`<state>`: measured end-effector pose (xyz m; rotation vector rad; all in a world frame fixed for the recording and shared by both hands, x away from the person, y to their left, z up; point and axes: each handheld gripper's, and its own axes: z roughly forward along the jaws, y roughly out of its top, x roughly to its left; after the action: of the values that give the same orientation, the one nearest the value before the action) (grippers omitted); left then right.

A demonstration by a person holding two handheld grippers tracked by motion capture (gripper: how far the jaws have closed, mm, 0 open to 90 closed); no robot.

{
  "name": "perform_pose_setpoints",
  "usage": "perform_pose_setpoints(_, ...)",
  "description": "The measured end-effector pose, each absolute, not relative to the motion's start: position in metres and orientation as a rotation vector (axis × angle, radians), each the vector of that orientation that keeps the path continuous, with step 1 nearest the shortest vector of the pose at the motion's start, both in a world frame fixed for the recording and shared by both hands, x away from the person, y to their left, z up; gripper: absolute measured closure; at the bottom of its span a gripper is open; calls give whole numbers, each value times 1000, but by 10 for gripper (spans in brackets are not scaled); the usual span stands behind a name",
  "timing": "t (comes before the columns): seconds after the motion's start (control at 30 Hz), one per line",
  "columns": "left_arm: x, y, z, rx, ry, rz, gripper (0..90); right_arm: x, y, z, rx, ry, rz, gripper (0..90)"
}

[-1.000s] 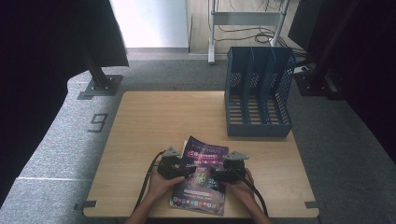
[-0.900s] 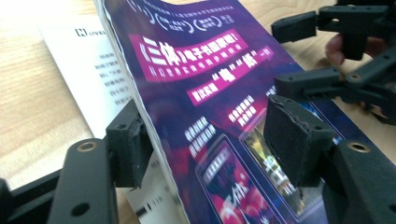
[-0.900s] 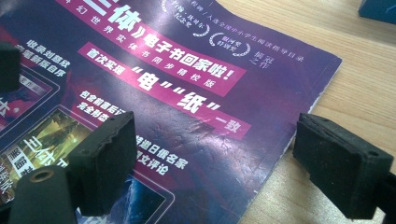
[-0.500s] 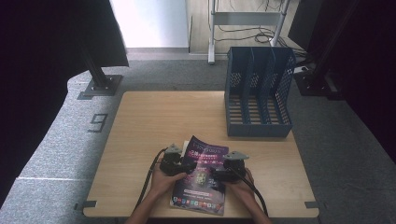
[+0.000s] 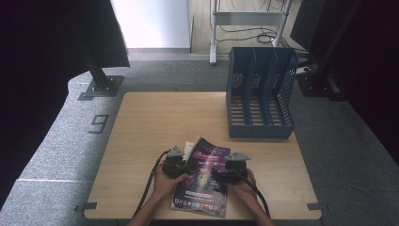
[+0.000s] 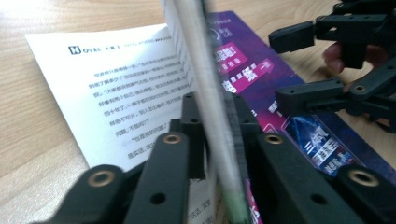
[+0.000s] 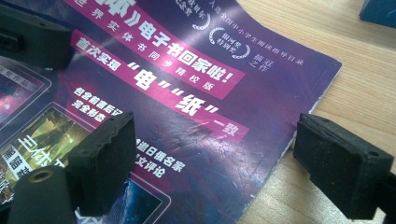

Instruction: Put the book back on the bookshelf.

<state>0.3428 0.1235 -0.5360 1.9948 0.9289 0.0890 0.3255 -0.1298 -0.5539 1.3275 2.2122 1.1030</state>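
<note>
Where the bench (image 5: 155,122) comes nearest the person, a purple magazine (image 5: 202,179) lies between the two hands, its lower edge reaching the bench's near rim. The left gripper (image 5: 176,165) sits at the magazine's left side; in the left gripper view its black fingers (image 6: 189,135) are clamped on a raised sheaf of cover and pages, seen edge-on as a thin grey-white band running up between them. Beneath that lifted part a white inner page (image 6: 116,88) lies flat, printed with rows of small dark characters. The right gripper (image 5: 221,175) rests over the magazine's right half. In the right gripper view its fingers (image 7: 105,161) stand wide apart: the left pad hovers over the cover, the right pad sits beyond the cover's outer edge above bare wood, so that edge passes between them. Whether either pad touches the paper cannot be told.

The cover is glossy, with fine creases catching the light, magenta banners and white lettering on deep purple, and a slightly curled, worn corner. The pads are matt black with a ribbed face. The bench top is pale wood-grain laminate, rectangular with rounded corners. At its far right stands a blue plastic file rack (image 5: 260,94) with perforated walls and upright dividers, well apart from the magazine.
</note>
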Motion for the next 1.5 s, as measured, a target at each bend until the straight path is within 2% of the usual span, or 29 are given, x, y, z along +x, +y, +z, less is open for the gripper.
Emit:
perform_pose_setpoints(0.17, 340, 123, -534, 1982, 891, 105, 872, 326, -132, -554, 1329, 2217, 1111, 141)
perform_pose_setpoints(0.4, 335, 121, -525, 1961, 829, 145, 877, 327, -136, -552, 1350, 2209, 1126, 165)
perform_pose_setpoints(0.67, 339, 121, -528, 1945, 860, 90, 873, 328, -140, -551, 1365, 2201, 1143, 179)
perform_pose_setpoints(0.8, 346, 120, -528, 1945, 862, 19, 806, 327, -137, -552, 1353, 2208, 1115, 186)
perform_pose_setpoints(0.97, 350, 113, -532, 1967, 881, -2, 725, 326, -139, -552, 1361, 2208, 1126, 200)
perform_pose_setpoints(1.07, 352, 112, -534, 1979, 887, -7, 729, 325, -138, -552, 1358, 2211, 1123, 197)
perform_pose_setpoints(1.23, 352, 112, -533, 1984, 885, 13, 825, 324, -138, -553, 1354, 2210, 1121, 194)
perform_pose_setpoints(1.5, 342, 108, -526, 1981, 809, 111, 864, 325, -143, -550, 1377, 2211, 1182, 198)
